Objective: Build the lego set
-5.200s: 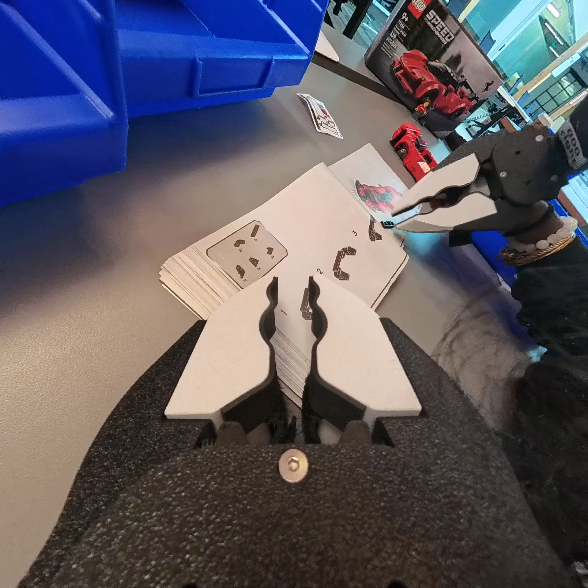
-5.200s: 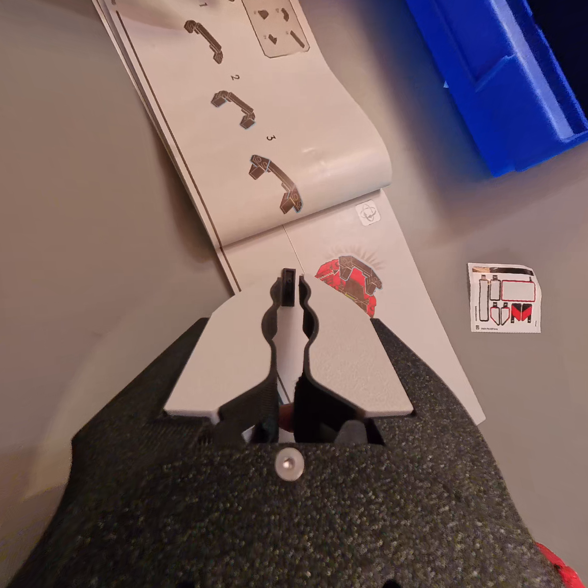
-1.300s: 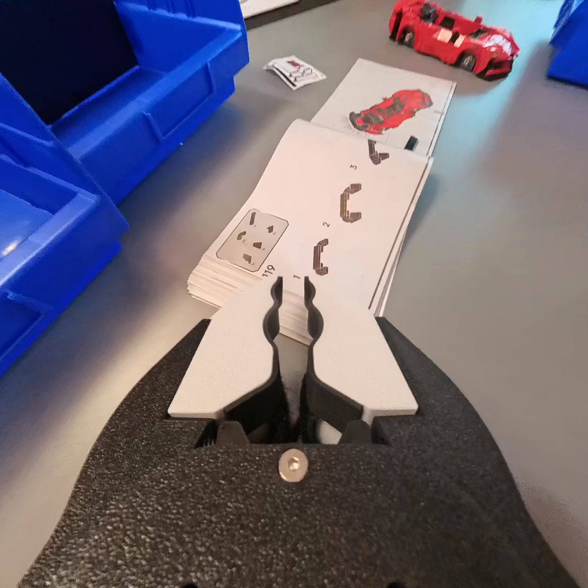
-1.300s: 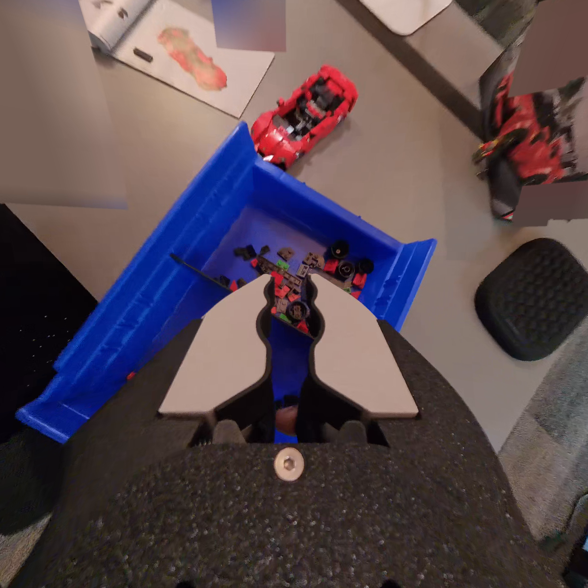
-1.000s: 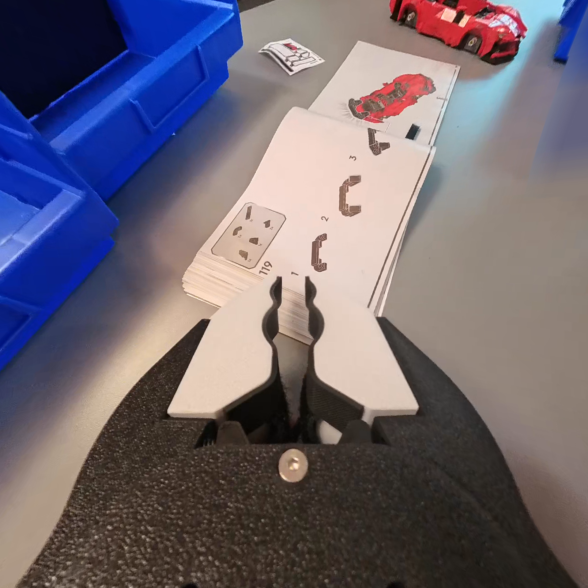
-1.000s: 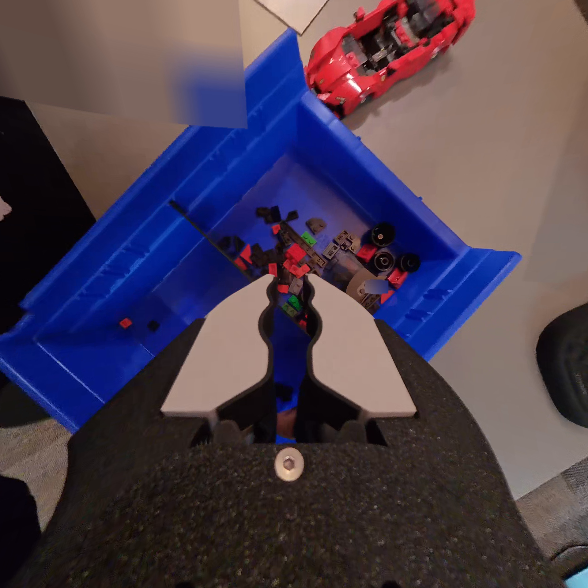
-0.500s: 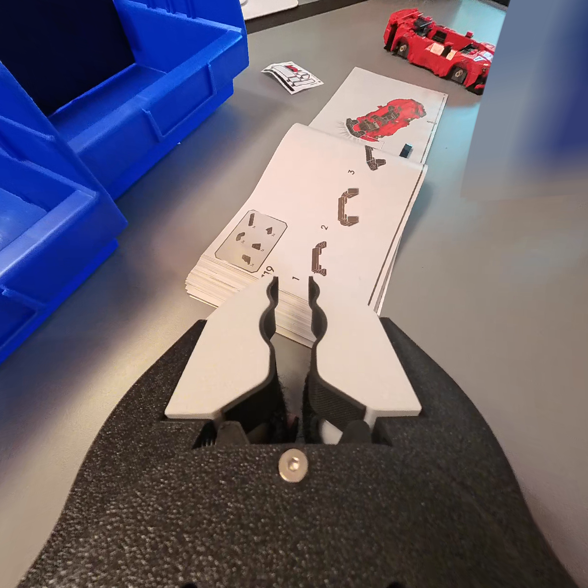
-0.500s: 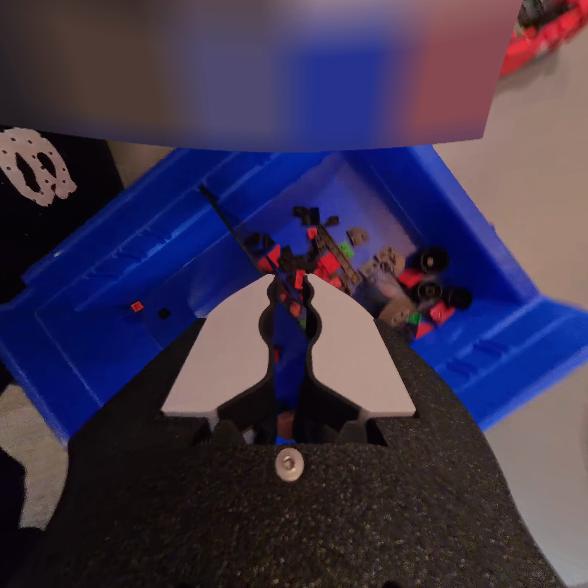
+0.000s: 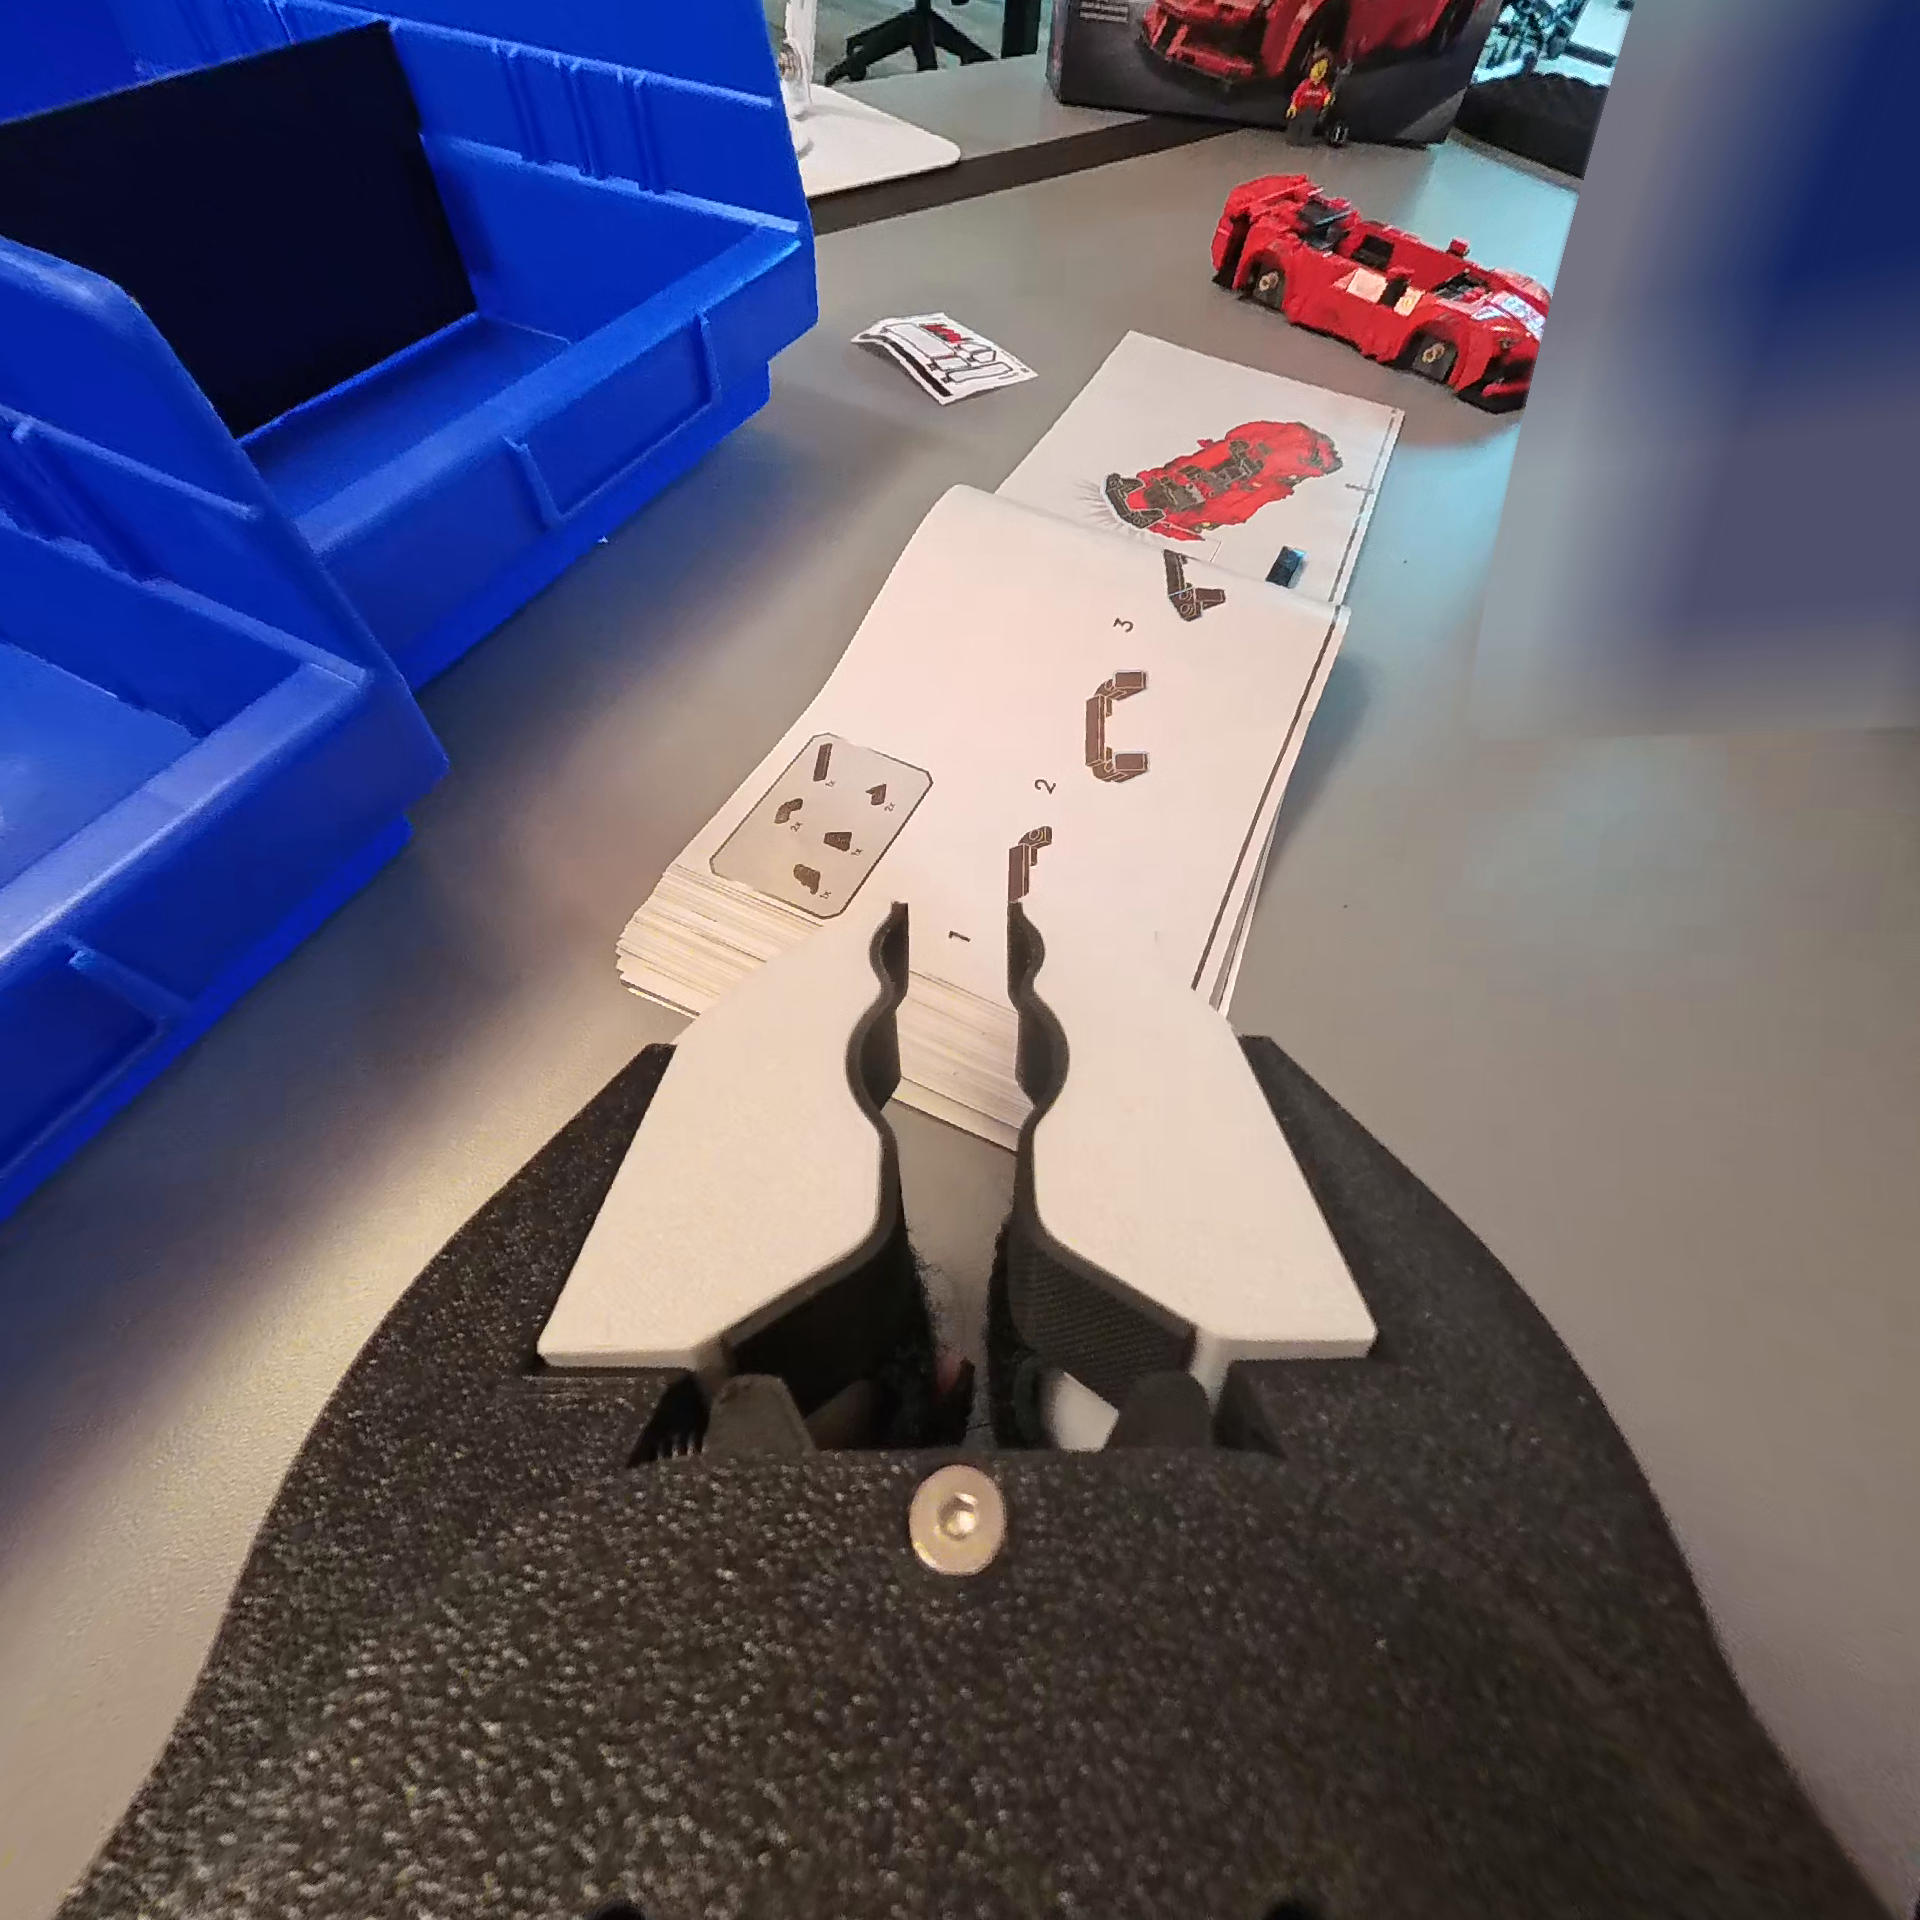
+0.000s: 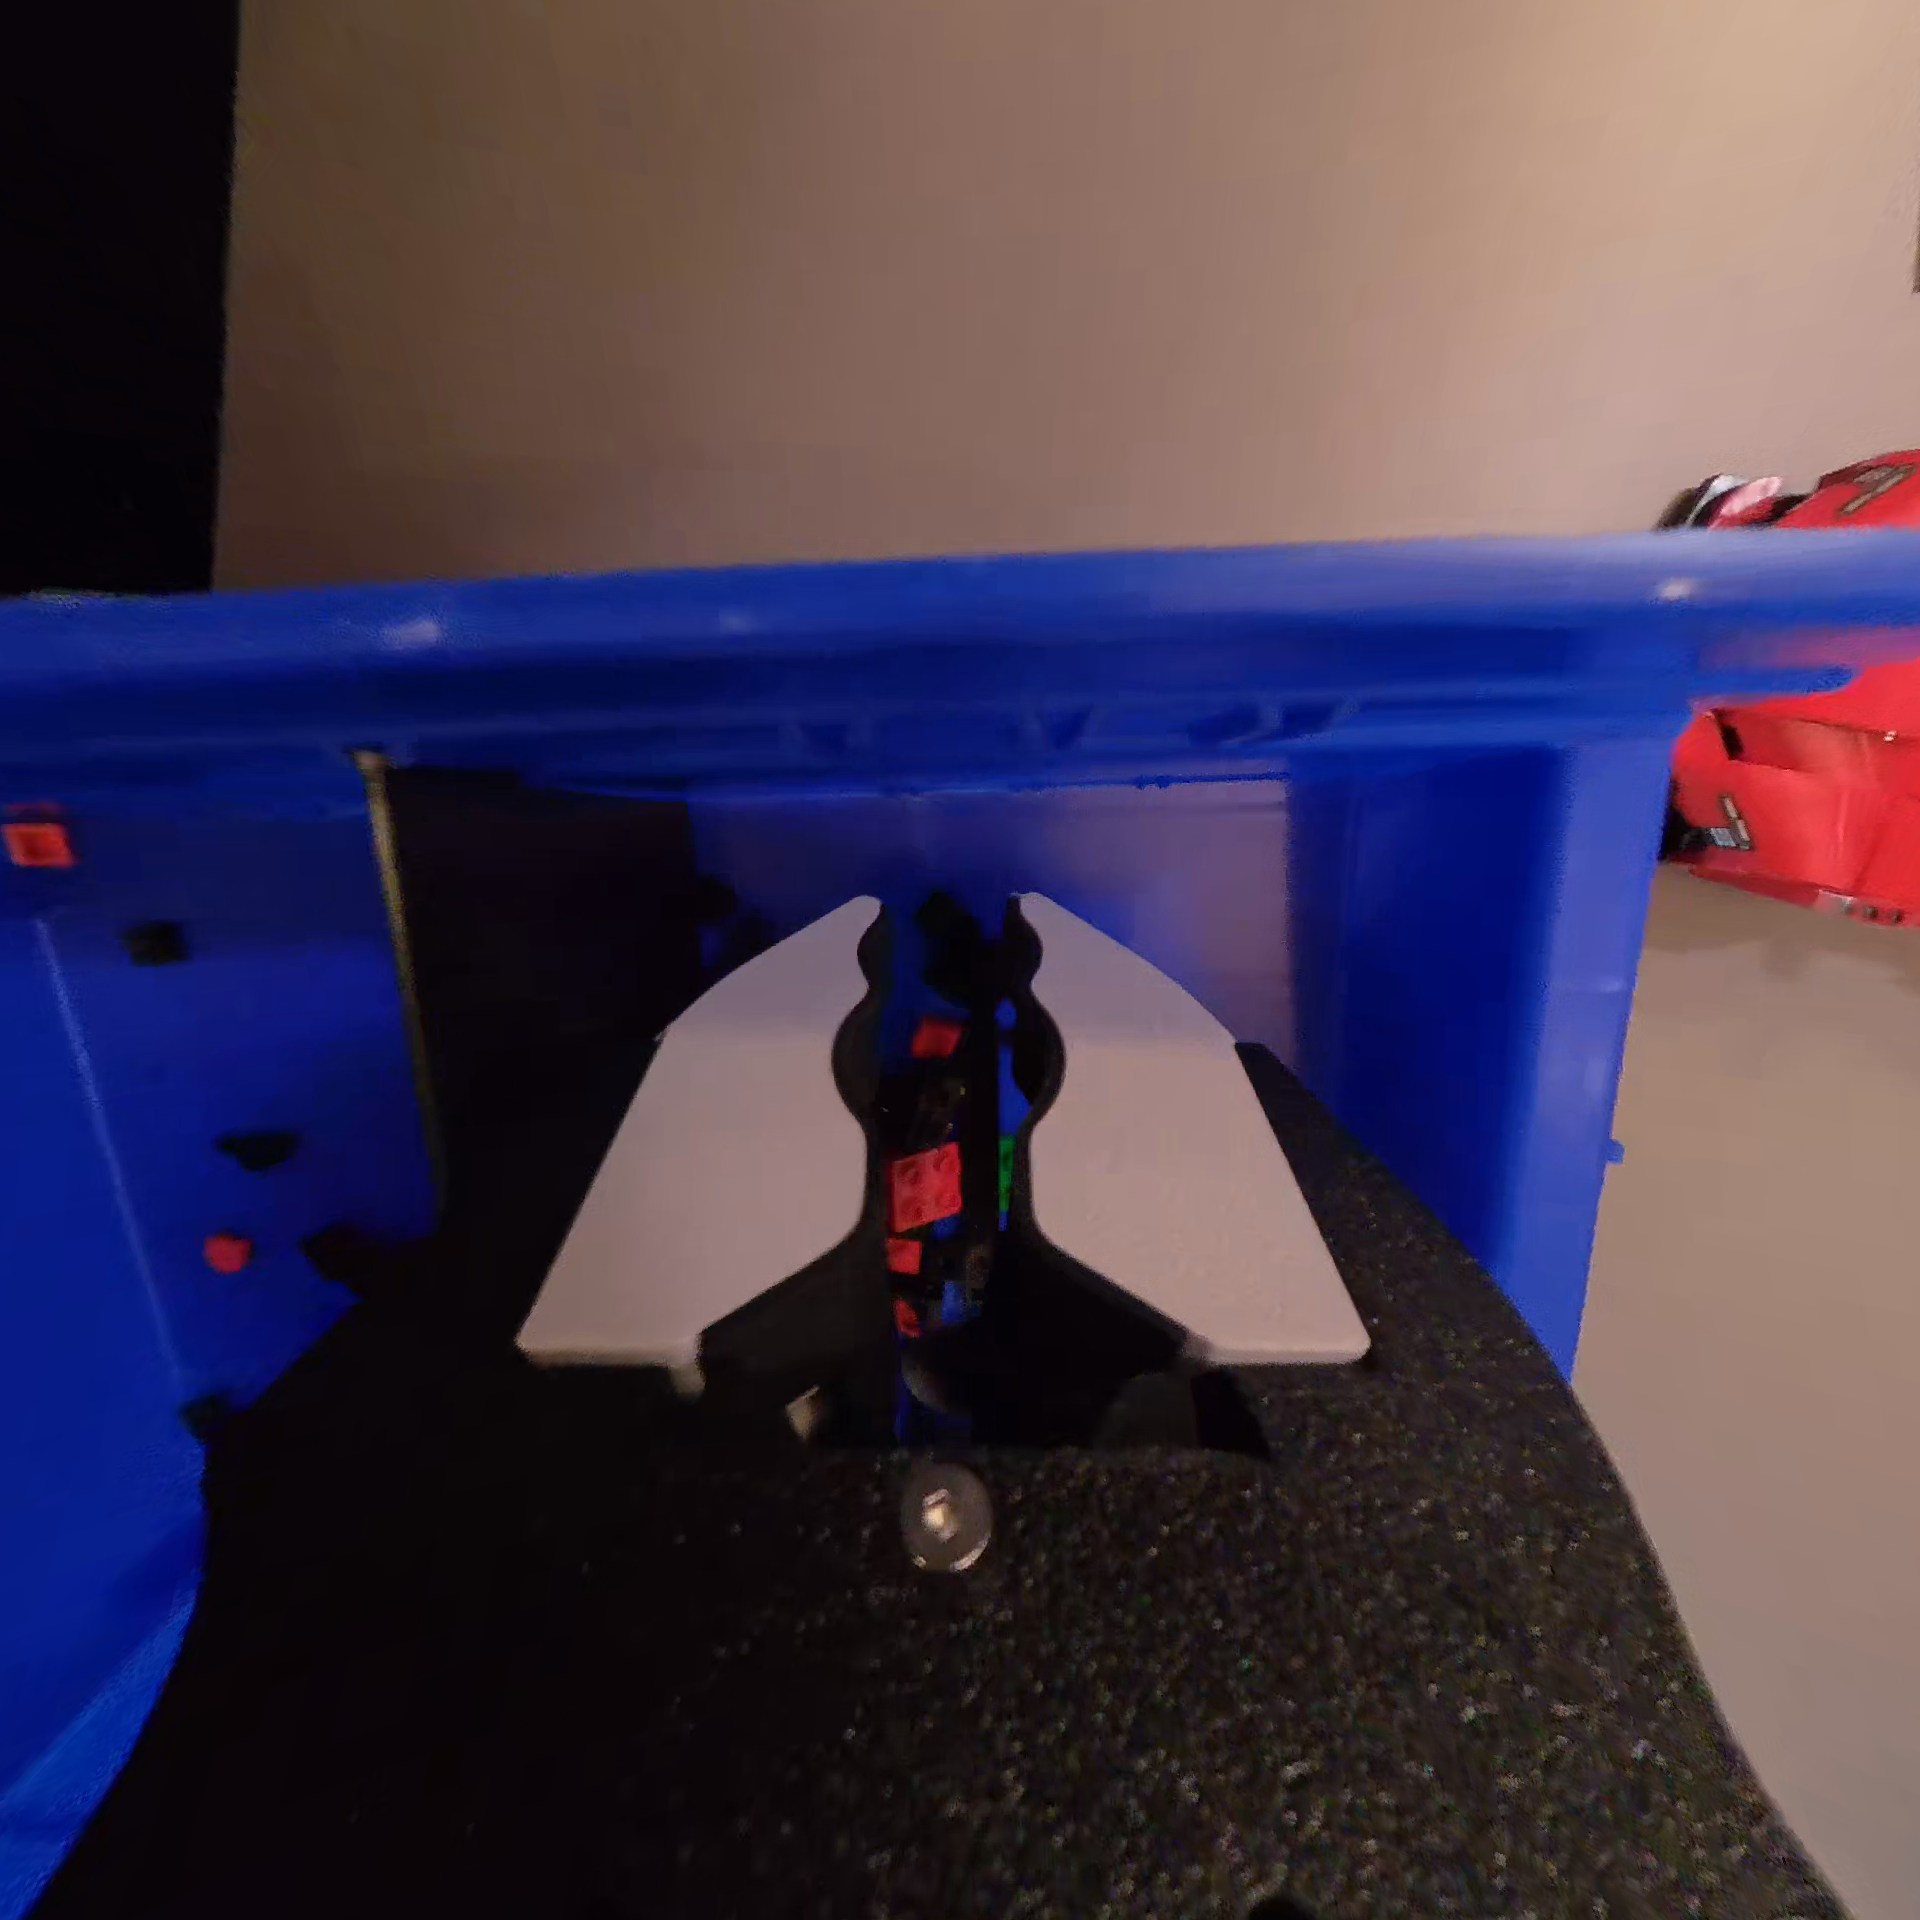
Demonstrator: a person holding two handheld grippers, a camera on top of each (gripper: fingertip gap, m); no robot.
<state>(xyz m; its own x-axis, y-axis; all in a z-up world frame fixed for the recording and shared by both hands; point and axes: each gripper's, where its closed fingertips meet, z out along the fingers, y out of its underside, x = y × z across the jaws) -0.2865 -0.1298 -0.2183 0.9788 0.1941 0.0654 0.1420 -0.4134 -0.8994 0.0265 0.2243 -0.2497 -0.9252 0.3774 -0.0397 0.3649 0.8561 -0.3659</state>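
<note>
My left gripper (image 9: 956, 914) is open a narrow gap and empty, low over the near edge of the open instruction booklet (image 9: 1039, 727). A small dark piece (image 9: 1288, 566) lies on the booklet's far page. The red lego car (image 9: 1371, 291) stands on the grey table beyond it. My right gripper (image 10: 948, 904) is down inside the blue parts bin (image 10: 935, 634), jaws a narrow gap apart. Loose pieces show between its fingers, among them a red square brick (image 10: 925, 1184). A dark piece sits right at the tips; I cannot tell if it is touched. The car also shows past the bin (image 10: 1818, 821).
Two blue bins (image 9: 468, 416) (image 9: 156, 831) stand left of the booklet. A sticker sheet (image 9: 940, 358) lies beyond them. The set's box (image 9: 1247, 62) and a minifigure (image 9: 1314, 104) stand at the back. A dark divider (image 10: 400, 935) splits the parts bin; stray red pieces (image 10: 227, 1252) lie left of it. The left gripper's tips are roughly 50 cm from the right gripper's. The red lego car (image 9: 1371, 291) is about 20 cm from my right fingertips and 40 cm from my left.
My right gripper has dropped from above the parts bin down into it and now looks level at its far wall. My left gripper has tilted up a little; its jaws stand slightly wider.
</note>
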